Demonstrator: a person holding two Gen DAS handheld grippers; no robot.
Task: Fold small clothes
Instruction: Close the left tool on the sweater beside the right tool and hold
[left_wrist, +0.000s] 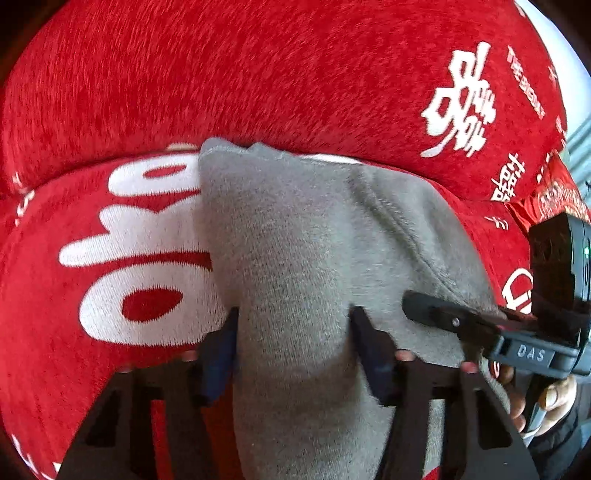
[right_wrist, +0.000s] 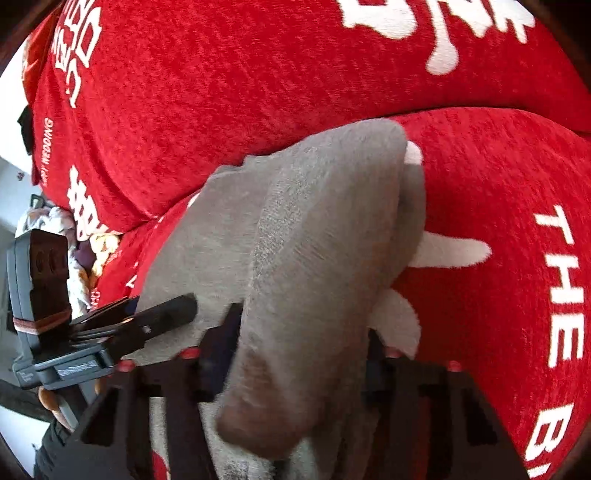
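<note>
Both our left gripper (left_wrist: 293, 325) and right gripper (right_wrist: 303, 325) are clenching the grey garment (left_wrist: 295, 240). At three o'clock we are reading "DAS" on the right one; "THE" is showing on the red cover (right_wrist: 517, 221).

Bright, even daylight, no glare. Heavy fisheye bend w/ dark corners. Soft blur on near grey garment (right_wrist: 295, 295); far red cover (left_wrist: 258, 74) smeared.

We find the garment (left_wrist: 295, 236) lying on the cover (left_wrist: 140, 258), its far end at the seam below the backrest (left_wrist: 258, 74). Both grippers (left_wrist: 293, 325) (right_wrist: 301, 332) straddle the garment's near folds, the right gripper at the garment's right side.
</note>
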